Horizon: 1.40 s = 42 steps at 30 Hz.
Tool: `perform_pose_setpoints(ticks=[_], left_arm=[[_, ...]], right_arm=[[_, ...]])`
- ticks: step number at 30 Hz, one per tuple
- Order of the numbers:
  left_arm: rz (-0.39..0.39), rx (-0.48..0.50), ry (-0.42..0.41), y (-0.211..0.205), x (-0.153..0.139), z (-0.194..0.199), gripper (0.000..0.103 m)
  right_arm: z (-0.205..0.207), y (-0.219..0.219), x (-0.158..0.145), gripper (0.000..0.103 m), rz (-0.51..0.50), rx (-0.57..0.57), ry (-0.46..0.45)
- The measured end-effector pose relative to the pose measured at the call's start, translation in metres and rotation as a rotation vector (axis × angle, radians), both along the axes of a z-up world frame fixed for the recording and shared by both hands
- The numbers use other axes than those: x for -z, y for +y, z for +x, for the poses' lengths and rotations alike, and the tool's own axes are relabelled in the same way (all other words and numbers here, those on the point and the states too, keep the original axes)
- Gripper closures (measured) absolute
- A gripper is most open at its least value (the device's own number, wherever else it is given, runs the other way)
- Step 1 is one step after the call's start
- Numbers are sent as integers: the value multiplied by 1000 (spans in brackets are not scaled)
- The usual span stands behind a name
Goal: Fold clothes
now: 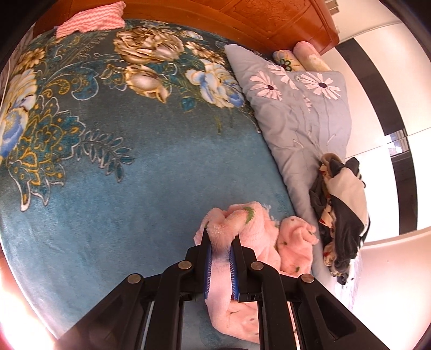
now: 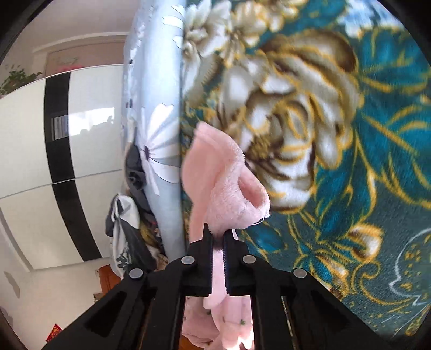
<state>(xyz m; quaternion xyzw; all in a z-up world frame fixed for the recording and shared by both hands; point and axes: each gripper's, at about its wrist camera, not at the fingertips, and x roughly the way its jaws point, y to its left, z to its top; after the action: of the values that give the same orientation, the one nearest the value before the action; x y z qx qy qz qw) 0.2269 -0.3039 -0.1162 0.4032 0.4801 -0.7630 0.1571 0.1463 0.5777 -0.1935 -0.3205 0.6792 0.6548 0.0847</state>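
Left wrist view: left gripper [image 1: 221,243] pinching fluffy pink fleece garment [image 1: 258,237], lower centre, over teal floral blanket [image 1: 129,167]. Right gripper [image 2: 218,233] clamping another edge. Thick pile risking slipping out, fold collapsing.

The pink garment [image 1: 258,231] is a soft, fuzzy fleece with a deep nap, matt all over. Under it, the teal flowered blanket [image 1: 129,167] on the bed looks like short plush pile, velvety and dull. The grey-blue quilt [image 1: 301,118] is smooth woven cloth, faintly puckered along its stitching. The headboard [image 1: 269,18] is carved wood with a glossy varnish. The wardrobe doors [image 2: 29,140] are smooth and highly reflective. The left claw [image 1: 221,242] is matt black plastic with dull metal pins and ribbed blue pads.
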Motion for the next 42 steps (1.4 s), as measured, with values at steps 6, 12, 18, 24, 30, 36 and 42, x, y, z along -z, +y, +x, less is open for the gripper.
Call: perform_pose_setpoints(ticks=[6,12,18,24,30,36,42], left_arm=[[21,31,34,6,-5,0,91],[41,48,27,8,0,0,91],[41,41,-7,12,9,-8,90],[20,26,-38,15,8,-11,90],[11,13,-74,16,12,-13,90],[21,11,-79,16,17,-13,90],[26,12,-81,19,21,-12,90]], right_arm=[[62,61,-92,97,174,67,166],[138,97,-147,97,297,174,174],[108,109,-109,97,277,98,11],[32,102,-55,97,252,3,-123],[-17,100,-39,95,297,-70,-171],[-5,106,-45,63,317,-176,-95],[75,143,-43,57,350,-86,-114]])
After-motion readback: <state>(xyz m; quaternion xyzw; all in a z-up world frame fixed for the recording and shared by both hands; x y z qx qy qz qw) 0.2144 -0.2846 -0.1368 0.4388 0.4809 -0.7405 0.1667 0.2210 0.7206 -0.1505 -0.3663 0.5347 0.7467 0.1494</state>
